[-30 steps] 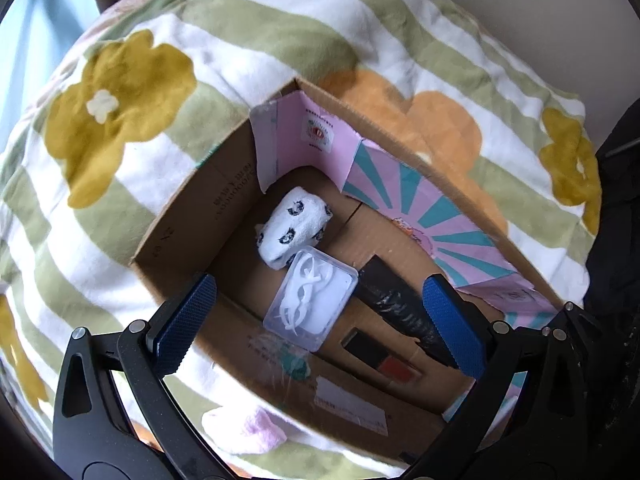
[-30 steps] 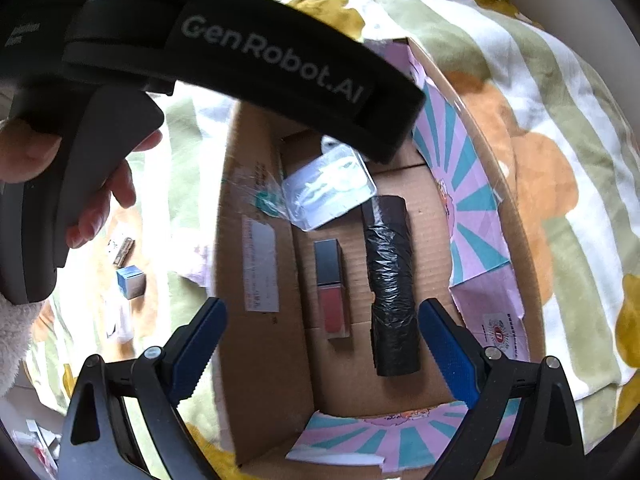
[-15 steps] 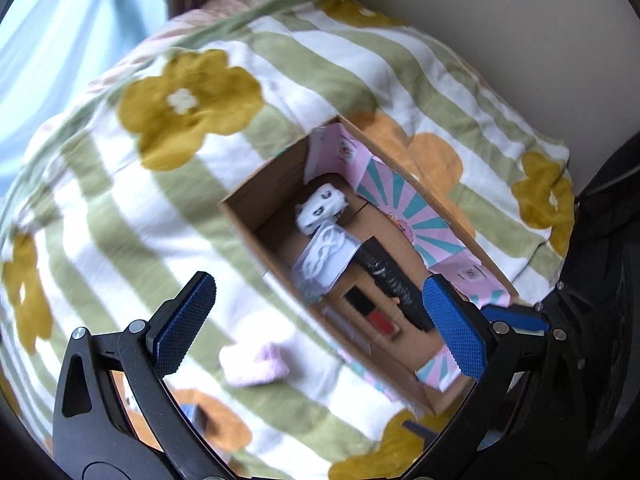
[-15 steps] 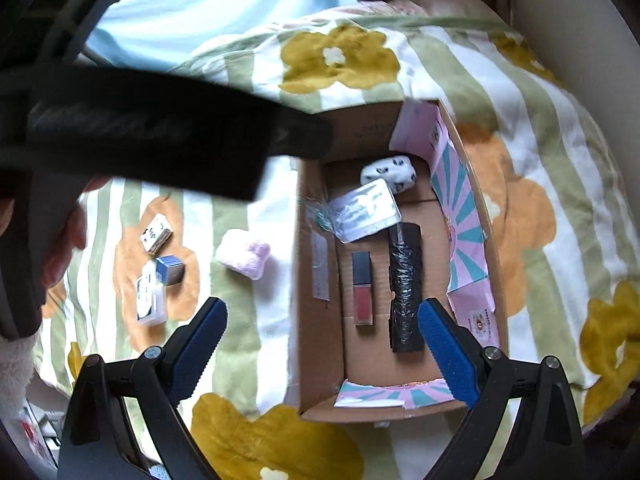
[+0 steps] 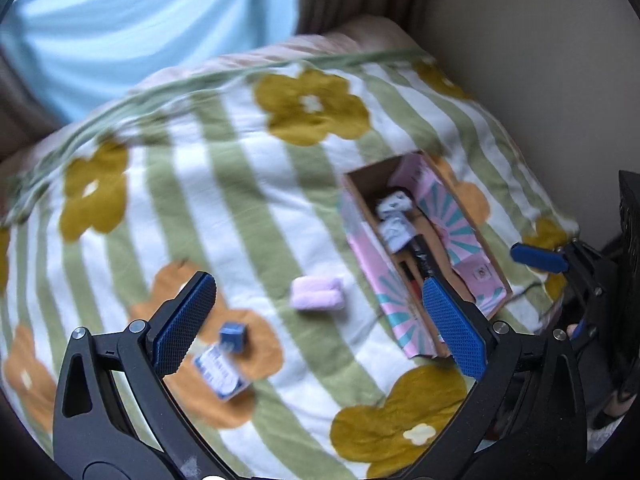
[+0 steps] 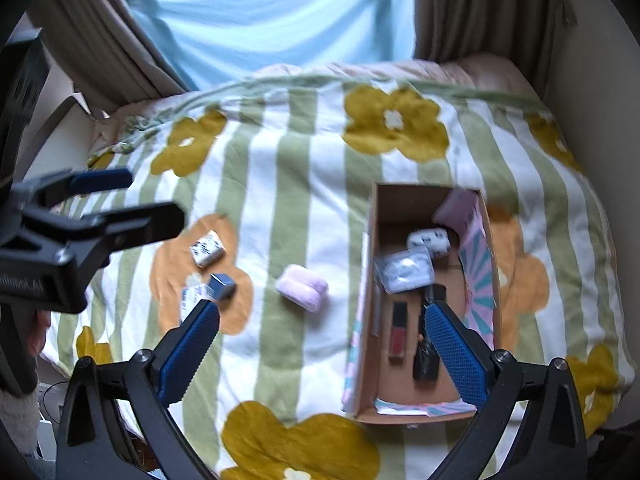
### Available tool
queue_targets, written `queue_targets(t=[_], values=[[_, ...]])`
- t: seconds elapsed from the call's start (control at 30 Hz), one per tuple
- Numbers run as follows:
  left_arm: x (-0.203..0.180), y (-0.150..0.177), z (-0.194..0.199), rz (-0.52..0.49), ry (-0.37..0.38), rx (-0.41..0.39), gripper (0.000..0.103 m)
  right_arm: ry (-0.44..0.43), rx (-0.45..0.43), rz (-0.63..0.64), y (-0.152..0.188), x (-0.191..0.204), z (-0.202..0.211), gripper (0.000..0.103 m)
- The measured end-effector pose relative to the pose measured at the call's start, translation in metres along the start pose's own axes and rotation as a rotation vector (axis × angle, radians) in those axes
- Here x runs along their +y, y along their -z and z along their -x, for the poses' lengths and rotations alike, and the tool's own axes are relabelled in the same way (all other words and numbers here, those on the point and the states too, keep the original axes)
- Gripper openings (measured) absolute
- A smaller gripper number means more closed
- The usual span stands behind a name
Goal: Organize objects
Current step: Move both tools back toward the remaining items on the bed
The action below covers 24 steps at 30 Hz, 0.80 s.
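Observation:
A cardboard box (image 6: 372,280) with pink sunburst flaps lies on the flowered blanket. It holds a rolled white sock (image 6: 428,240), a clear plastic pack (image 6: 406,271), a red-and-black tube (image 6: 397,332) and a black roll (image 6: 426,360). Left of it on the blanket lie a pink soft bundle (image 6: 302,287), a small blue box (image 6: 222,285), a white printed packet (image 6: 207,249) and a white-and-blue carton (image 5: 222,374). My left gripper (image 5: 316,284) hangs open high above the pink bundle (image 5: 317,293). My right gripper (image 6: 322,310) is high over the box's left side, jaws opening, with nothing between them.
The striped blanket (image 6: 280,184) covers a bed, with pale blue and brown curtains (image 6: 280,20) behind it. A plain wall (image 5: 540,80) runs along the right. A hand (image 6: 40,328) holds the left gripper's handle at the left edge. A dark object (image 5: 630,216) stands at the far right.
Both grippers have risen away from the box. The left one has swung left over the blanket, so the box looks small and the loose items on the blanket have come into view.

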<state>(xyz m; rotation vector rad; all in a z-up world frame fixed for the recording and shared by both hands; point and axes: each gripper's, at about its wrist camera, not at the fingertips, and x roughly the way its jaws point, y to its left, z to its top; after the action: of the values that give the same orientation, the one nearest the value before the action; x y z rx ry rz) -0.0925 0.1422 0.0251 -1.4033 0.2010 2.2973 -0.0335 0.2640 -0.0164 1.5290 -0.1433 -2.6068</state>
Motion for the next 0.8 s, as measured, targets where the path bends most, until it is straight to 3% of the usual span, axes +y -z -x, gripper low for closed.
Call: queue_targets(t=[0.17, 0.3, 0.43, 0.6, 0.8], values=[[0.039, 0.036, 0.035, 0.112, -0.071, -0.04, 0.103, -0.023, -0.024, 0.042, -0.005, 0.028, 0.007, 0.102], [0.067, 0.068, 0.057, 0.207, -0.146, -0.062, 0.103, -0.048, 0.016, 0.069, -0.002, 0.051, 0.005, 0.102], [0.091, 0.105, 0.074, 0.292, -0.162, -0.09, 0.103, -0.032, -0.025, 0.124, 0.005, 0.075, 0.01, 0.102], [0.108, 0.135, 0.086, 0.325, -0.181, -0.11, 0.103, -0.045, -0.057, 0.179, 0.013, 0.095, 0.011, 0.102], [0.118, 0.145, 0.095, 0.342, -0.205, -0.141, 0.103, -0.069, -0.088, 0.212, 0.011, 0.11, 0.011, 0.102]])
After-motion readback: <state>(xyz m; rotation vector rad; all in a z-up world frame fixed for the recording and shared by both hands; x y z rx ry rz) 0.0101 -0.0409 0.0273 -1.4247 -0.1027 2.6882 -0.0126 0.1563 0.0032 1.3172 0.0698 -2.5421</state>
